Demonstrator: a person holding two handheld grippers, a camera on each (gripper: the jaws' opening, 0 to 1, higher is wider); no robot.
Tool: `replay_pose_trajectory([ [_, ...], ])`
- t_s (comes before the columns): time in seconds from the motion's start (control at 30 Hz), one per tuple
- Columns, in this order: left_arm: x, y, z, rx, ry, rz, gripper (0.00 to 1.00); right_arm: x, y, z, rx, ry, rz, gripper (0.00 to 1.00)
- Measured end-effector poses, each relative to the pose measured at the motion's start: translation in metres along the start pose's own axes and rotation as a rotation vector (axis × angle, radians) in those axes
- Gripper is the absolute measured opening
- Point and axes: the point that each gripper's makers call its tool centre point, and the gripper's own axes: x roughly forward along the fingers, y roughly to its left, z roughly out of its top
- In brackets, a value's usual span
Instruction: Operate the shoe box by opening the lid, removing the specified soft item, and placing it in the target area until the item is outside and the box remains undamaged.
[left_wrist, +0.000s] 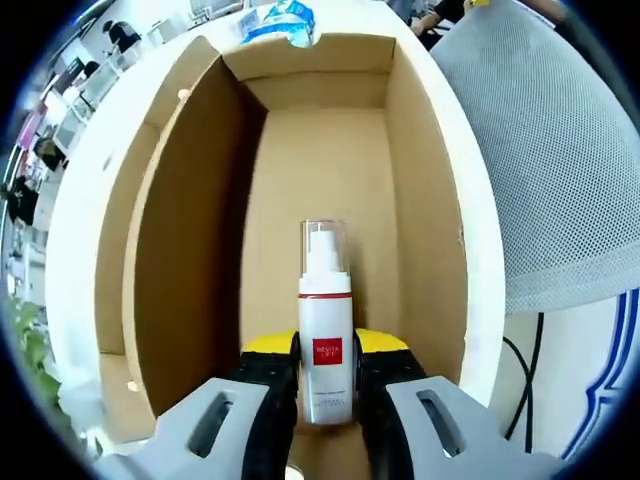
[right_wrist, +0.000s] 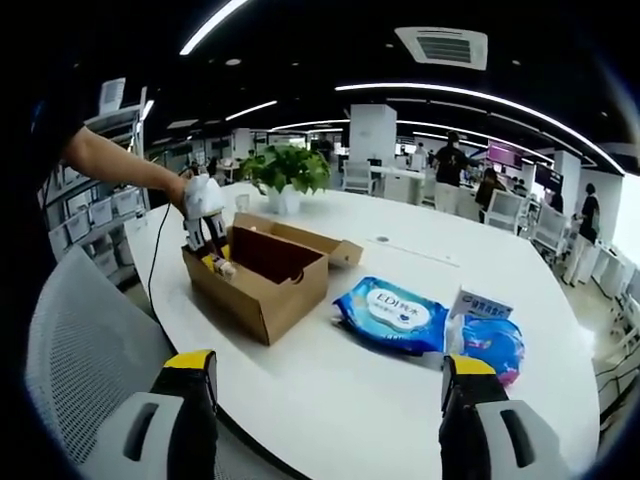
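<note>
Left tongs (left_wrist: 327, 385) clamped on a white pump bottle (left_wrist: 325, 340) with a red label, held upright inside the open cardboard shoe box (left_wrist: 190, 230), low between its side walls. Right tongs (right_wrist: 328, 395) spread wide, holding nothing, hovering over the white worktop (right_wrist: 330, 400) well apart from the box. From the right gripper view: box lid already folded open, left tongs reaching in from above. Blue wipes packet (right_wrist: 385, 312) lying on the worktop beside the box, a second small pack (right_wrist: 485, 335) next to it.

Risks, as judgement: smooth bottle slipping through the pads on the lift; tongs or bottle catching a wall and tearing cardboard; unsteadied box dragging along with it.
</note>
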Motion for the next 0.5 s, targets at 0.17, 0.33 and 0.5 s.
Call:
replay_pose_trajectory([
  [0.17, -0.008, 0.004, 0.01, 0.006, -0.031, 0.026, 0.19, -0.004, -0.001, 0.003, 0.031, -0.003, -0.006, 0.93],
  [0.33, -0.015, 0.006, 0.018, 0.012, -0.057, 0.053, 0.19, -0.007, 0.002, 0.009, 0.05, -0.015, -0.011, 0.92],
  [0.5, -0.023, 0.007, 0.028, 0.034, -0.083, 0.081, 0.19, -0.008, 0.007, 0.023, 0.08, -0.049, 0.001, 0.89],
])
